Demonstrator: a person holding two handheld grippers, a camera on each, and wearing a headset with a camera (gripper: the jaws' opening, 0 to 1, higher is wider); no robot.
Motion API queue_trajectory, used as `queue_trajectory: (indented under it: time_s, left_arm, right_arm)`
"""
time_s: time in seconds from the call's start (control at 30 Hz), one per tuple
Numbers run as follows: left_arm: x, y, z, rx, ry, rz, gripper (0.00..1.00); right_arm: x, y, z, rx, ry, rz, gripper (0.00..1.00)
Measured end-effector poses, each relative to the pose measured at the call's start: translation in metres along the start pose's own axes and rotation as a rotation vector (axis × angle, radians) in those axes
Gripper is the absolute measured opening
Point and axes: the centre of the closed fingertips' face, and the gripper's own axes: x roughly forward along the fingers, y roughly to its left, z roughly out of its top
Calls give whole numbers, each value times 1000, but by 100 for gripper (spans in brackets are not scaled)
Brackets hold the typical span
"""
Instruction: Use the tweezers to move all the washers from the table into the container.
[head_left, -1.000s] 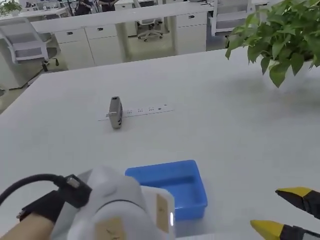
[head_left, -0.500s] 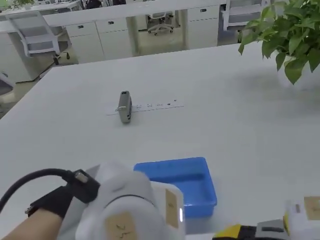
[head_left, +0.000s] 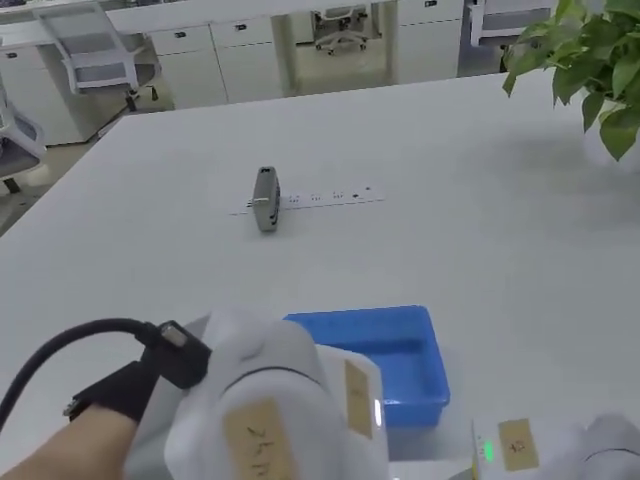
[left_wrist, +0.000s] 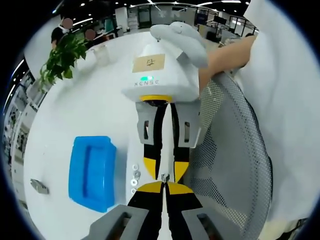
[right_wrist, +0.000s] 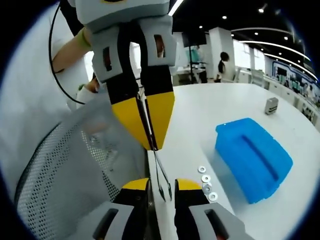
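We are pinching the tweezers (right_wrist: 158, 172) in the left gripper (right_wrist: 149, 145), their long axis running straight into the parted jaws of the right gripper (right_wrist: 161, 186), which is sitting nearer the washers (right_wrist: 206, 184) lying just beside it, toward the container (right_wrist: 252, 157).

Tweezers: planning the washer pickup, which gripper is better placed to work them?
Probably the right gripper: its open jaws straddle the prongs of the tweezers; the left gripper clamps their joined end.

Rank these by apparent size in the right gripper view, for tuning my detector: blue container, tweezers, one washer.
1. blue container.
2. tweezers, long but thin, nearest the camera.
3. washer, clearly smallest.
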Motion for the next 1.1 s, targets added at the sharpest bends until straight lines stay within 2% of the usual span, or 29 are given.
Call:
queue_trajectory:
  time_s: [0.23,0.3,0.37,0.47,0.57,0.73,0.93,1.1]
  left_arm:
    - [0,2,2,-15,-3,-13,0]
    - [-1,4,2,0,6,-3,0]
    - [-4,7,3,7,5,6,0]
    - [-6,14,4,24,3,33,0]
    - [-7,25,0,63,37,72,0]
    - [-9,37,3,96,50,105,0]
    - [-6,46,4,117,77,96,0]
    - [-2,47,5,131,86,82,0]
  right_arm:
    - [2,-4,-5,-5,29,3,6]
    - [0,-9,-2,-62,24,-32,5]
    - [-1,-10,0,-51,14,-36,5]
    - [-2,-20,4,-48,-1,-75,5]
    - [-4,-33,6,-49,-8,-119,6]
    - [-4,-49,14,-44,-33,-165,6]
    - [-2,-56,13,-30,-38,-174,6]
    - [0,-58,11,-13,-45,-170,6]
